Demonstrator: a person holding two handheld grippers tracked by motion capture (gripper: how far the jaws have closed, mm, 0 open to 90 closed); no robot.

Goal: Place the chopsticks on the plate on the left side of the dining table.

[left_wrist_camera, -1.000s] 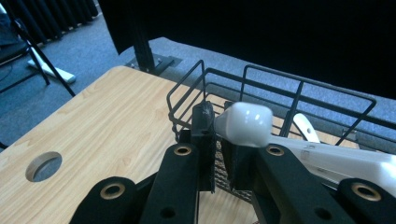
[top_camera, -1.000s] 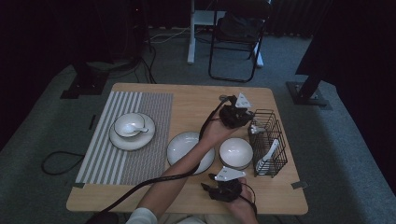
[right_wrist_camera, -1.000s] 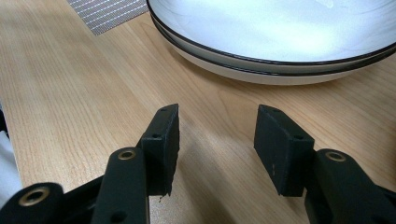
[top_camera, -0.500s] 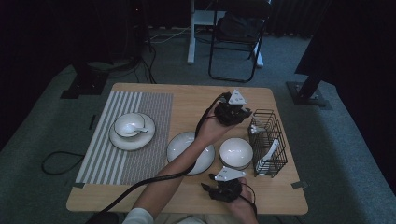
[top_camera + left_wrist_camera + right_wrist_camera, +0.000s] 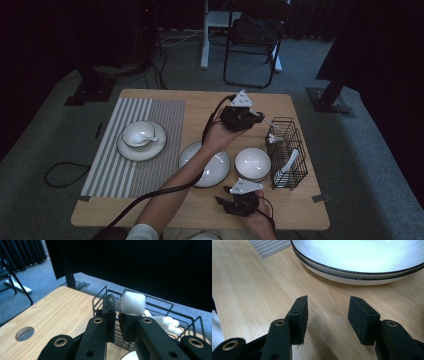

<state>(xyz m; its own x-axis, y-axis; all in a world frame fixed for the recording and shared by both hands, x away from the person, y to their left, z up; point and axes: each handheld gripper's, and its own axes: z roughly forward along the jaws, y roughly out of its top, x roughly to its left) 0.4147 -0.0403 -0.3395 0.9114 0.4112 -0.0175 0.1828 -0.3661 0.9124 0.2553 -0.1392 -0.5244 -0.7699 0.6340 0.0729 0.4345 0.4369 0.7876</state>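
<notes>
1. The left gripper [image 5: 255, 118] is held above the far middle of the table [image 5: 150, 202], the forearm reaching diagonally up over the plates, jaws pointing toward the wire basket [image 5: 286, 159].
2. Its jaws are closed together on the handle of a white spoon [image 5: 131, 303]; in the left gripper view the bowl of the spoon sticks out past the pads, above the basket's [image 5: 160, 305] near rim.
3. The right gripper [image 5: 239, 204] rests low at the near edge of the table, hand behind it, jaws apart with bare wood between them.
4. In the right gripper view, the right gripper [image 5: 327, 315] faces a stack of two shallow plates [image 5: 352, 270] just ahead.
5. The basket at the table's right side holds more white spoons [image 5: 287, 165], leaning upright.
6. On the striped mat [image 5: 115, 165], a small bowl [image 5: 137, 133] sits on a plate [image 5: 131, 150] with a spoon in it.
7. A white bowl [image 5: 253, 163] stands between the large plate [image 5: 212, 167] and the basket.
</notes>
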